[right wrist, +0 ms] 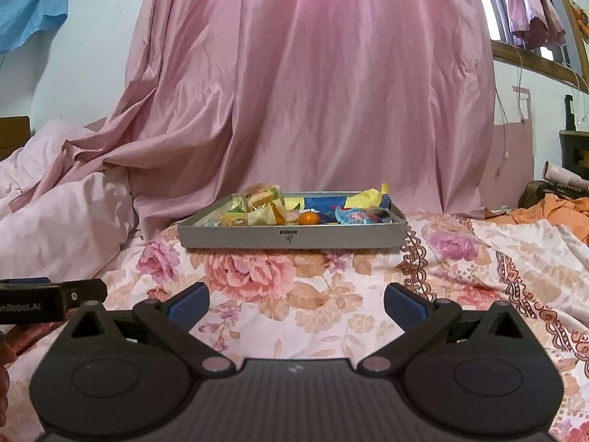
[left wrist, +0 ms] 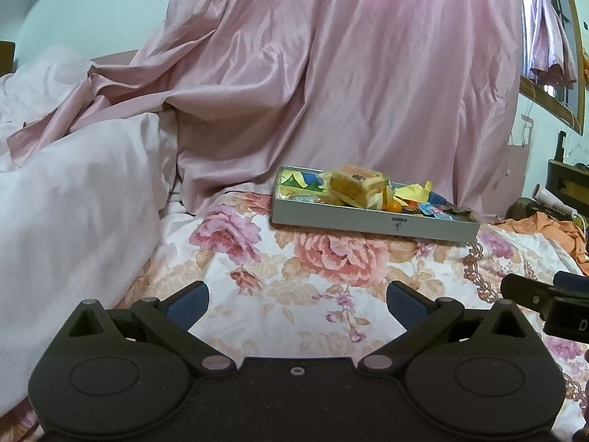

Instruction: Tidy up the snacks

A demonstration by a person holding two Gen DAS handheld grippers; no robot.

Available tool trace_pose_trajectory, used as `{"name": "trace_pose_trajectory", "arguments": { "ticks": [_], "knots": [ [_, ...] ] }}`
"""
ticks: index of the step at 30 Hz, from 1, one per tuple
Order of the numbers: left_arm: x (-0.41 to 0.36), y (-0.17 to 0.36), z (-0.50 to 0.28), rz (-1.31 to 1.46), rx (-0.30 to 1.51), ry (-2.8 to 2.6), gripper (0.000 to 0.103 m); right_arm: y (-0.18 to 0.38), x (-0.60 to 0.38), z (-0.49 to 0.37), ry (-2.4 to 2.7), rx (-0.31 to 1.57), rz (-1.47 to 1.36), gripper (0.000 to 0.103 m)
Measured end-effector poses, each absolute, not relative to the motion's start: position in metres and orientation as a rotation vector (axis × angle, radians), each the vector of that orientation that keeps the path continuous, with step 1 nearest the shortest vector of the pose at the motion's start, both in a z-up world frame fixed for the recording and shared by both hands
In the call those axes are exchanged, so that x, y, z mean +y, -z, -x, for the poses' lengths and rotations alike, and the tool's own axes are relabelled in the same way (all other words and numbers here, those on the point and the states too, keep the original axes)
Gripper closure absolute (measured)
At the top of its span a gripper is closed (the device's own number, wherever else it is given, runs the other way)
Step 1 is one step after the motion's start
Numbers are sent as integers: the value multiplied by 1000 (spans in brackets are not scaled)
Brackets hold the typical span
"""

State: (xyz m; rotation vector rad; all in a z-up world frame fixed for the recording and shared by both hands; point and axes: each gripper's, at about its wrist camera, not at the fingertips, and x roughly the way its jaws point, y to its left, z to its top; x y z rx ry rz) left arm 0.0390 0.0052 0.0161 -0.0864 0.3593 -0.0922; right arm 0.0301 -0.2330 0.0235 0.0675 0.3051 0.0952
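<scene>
A shallow grey tray [left wrist: 371,221] [right wrist: 291,237] sits on the floral bedspread ahead of both grippers. It holds a wrapped cake slice [left wrist: 355,184] [right wrist: 263,196], a small orange fruit [left wrist: 394,206] [right wrist: 308,218], yellow wrappers [left wrist: 412,191] [right wrist: 366,197] and blue-and-pink packets [left wrist: 432,209] [right wrist: 355,216]. My left gripper [left wrist: 296,304] is open and empty, low over the bedspread, short of the tray. My right gripper [right wrist: 296,304] is open and empty, centred in front of the tray. Each gripper shows at the edge of the other's view.
The floral bedspread [left wrist: 313,269] [right wrist: 294,283] covers the bed. A pale pink quilt [left wrist: 73,199] [right wrist: 66,213] is heaped at left. A pink curtain [left wrist: 349,73] [right wrist: 313,92] hangs behind the tray. Orange cloth [left wrist: 545,226] [right wrist: 552,210] and clutter lie at right.
</scene>
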Motion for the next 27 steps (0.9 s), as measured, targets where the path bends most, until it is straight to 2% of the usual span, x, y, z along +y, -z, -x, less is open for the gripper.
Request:
{"name": "trace_pose_trajectory", "arguments": {
  "ticks": [27],
  "knots": [
    [4, 15, -45, 55, 404, 87, 1, 4, -226, -34, -64, 319, -26, 0]
  ]
}}
